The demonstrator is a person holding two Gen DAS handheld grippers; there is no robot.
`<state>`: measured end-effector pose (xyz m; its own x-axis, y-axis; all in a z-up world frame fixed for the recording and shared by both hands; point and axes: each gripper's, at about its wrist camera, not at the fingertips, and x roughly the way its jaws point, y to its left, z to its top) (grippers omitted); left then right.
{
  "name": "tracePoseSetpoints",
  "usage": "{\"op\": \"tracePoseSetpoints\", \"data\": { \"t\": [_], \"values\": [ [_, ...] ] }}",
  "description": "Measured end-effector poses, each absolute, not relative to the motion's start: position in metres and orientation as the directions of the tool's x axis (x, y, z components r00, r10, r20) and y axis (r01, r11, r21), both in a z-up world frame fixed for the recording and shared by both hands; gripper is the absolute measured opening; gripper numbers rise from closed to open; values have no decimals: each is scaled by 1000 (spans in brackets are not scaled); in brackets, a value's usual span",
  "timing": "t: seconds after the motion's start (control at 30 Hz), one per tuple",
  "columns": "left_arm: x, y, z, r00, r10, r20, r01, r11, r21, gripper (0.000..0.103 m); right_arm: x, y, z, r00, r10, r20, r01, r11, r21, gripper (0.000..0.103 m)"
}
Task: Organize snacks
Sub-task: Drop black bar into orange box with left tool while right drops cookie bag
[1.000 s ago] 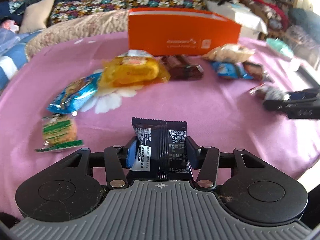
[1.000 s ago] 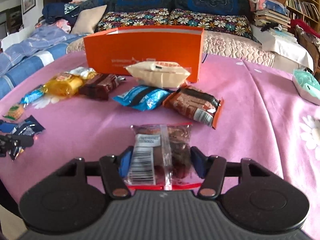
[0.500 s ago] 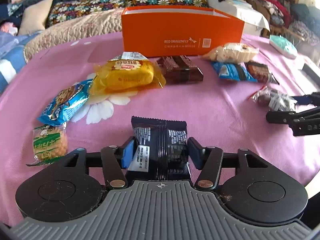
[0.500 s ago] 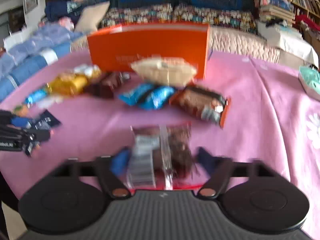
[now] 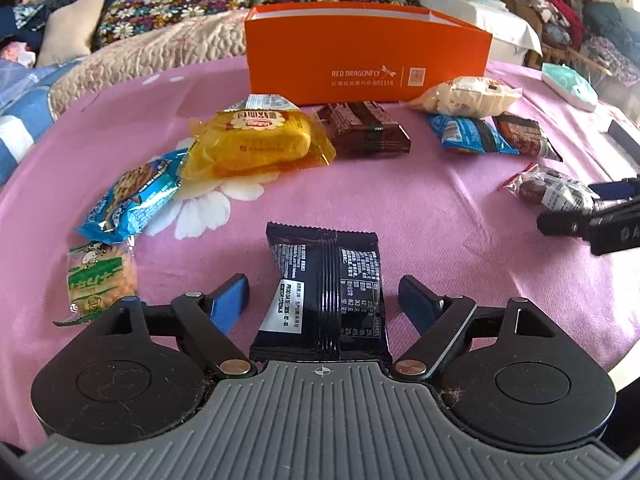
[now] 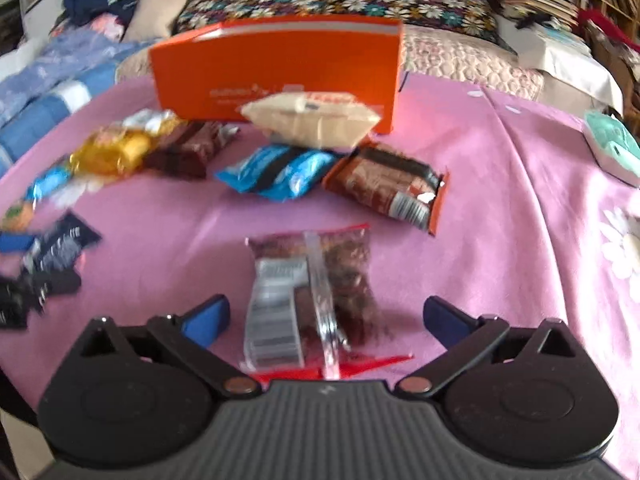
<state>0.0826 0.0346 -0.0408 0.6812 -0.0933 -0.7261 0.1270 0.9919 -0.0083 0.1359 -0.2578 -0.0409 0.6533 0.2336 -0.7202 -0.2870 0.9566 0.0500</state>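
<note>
My left gripper (image 5: 322, 294) is open, its blue pads standing apart on either side of a black snack packet (image 5: 324, 292) that lies on the pink cloth. My right gripper (image 6: 324, 314) is open too, around a clear red-edged packet of brown snacks (image 6: 312, 296) lying on the cloth. An open orange box (image 5: 366, 66) stands at the back; it also shows in the right wrist view (image 6: 276, 70). The right gripper shows at the right edge of the left wrist view (image 5: 592, 216), and the left gripper at the left edge of the right wrist view (image 6: 24, 276).
Loose snacks lie before the box: a yellow cake pack (image 5: 256, 140), brown bars (image 5: 364, 128), a cream pack (image 5: 464, 98), a blue pack (image 5: 468, 134), a blue biscuit pack (image 5: 136, 196), a green cracker pack (image 5: 100, 280). A mint tissue pack (image 5: 568, 86) lies far right. A sofa stands behind.
Both grippers have opened and let go of their packets, which now rest on the cloth. Both cameras have moved closer to the table.
</note>
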Motion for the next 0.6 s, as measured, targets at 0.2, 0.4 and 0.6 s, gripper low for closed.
{"op": "tracePoseSetpoints", "data": {
  "t": [0.2, 0.4, 0.6],
  "values": [
    [81, 32, -38, 688, -125, -715, 170, 985, -8, 19, 128, -250, -41, 662, 265, -701, -352, 936, 21, 59],
    [88, 43, -13, 699, -215, -682, 178, 976, -125, 12, 118, -271, -31, 692, 305, -655, -314, 943, 108, 57],
    [128, 46, 44, 765, -236, -599, 190, 972, -140, 12, 141, -263, 29, 760, 397, -515, -352, 917, 186, 57]
  ]
}}
